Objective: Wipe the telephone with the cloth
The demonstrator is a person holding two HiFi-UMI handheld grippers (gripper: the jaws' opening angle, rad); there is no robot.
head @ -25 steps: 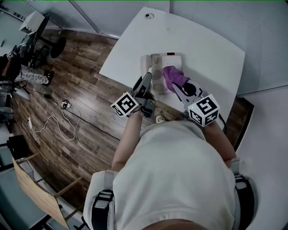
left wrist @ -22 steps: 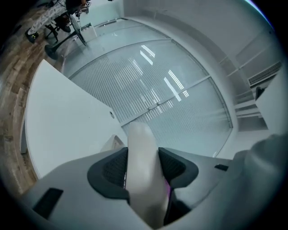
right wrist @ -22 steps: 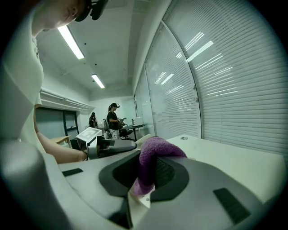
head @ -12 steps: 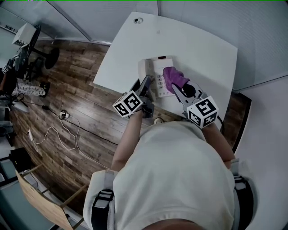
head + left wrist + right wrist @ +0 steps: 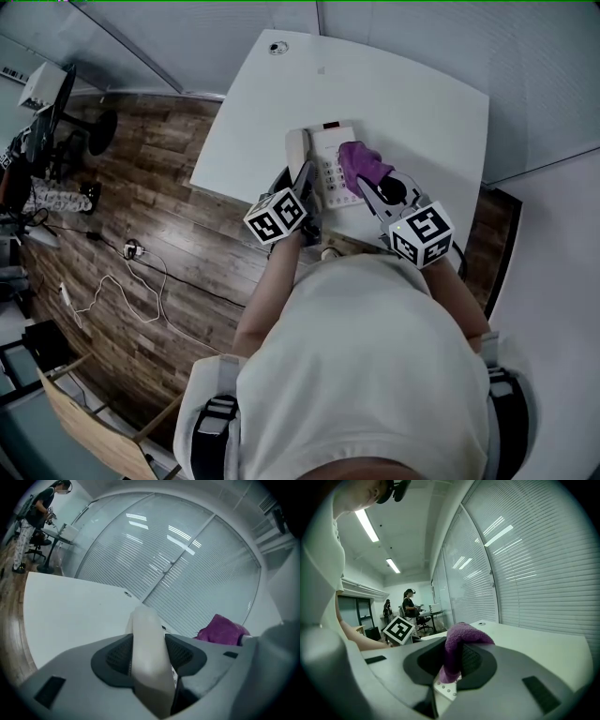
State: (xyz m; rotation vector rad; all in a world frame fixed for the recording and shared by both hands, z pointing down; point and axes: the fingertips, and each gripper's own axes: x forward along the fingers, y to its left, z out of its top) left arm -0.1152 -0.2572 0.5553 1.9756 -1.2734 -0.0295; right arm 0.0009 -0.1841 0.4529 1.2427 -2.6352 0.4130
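Note:
A beige telephone (image 5: pixel 336 169) lies on the white table (image 5: pixel 412 103) with its keypad (image 5: pixel 445 689) showing. Its handset (image 5: pixel 298 150) is at the phone's left side, and my left gripper (image 5: pixel 302 176) is shut on it. In the left gripper view the handset (image 5: pixel 147 653) fills the gap between the jaws of the left gripper (image 5: pixel 149 654). A purple cloth (image 5: pixel 361 164) rests on the right part of the keypad, with my right gripper (image 5: pixel 367 183) shut on it. The right gripper view has the cloth (image 5: pixel 457 651) pinched in the right gripper (image 5: pixel 457 660), just above the keys.
The table's near edge runs just under both grippers, with wooden floor (image 5: pixel 159 187) and loose cables (image 5: pixel 131 272) to the left. A cable hole (image 5: pixel 274 47) sits at the table's far corner. Blinds (image 5: pixel 187 569) lie behind the table; people stand far off (image 5: pixel 410 604).
The handset has shifted to the left in my left gripper, and more of the keypad shows. The cloth and right gripper have stayed on the phone's right part.

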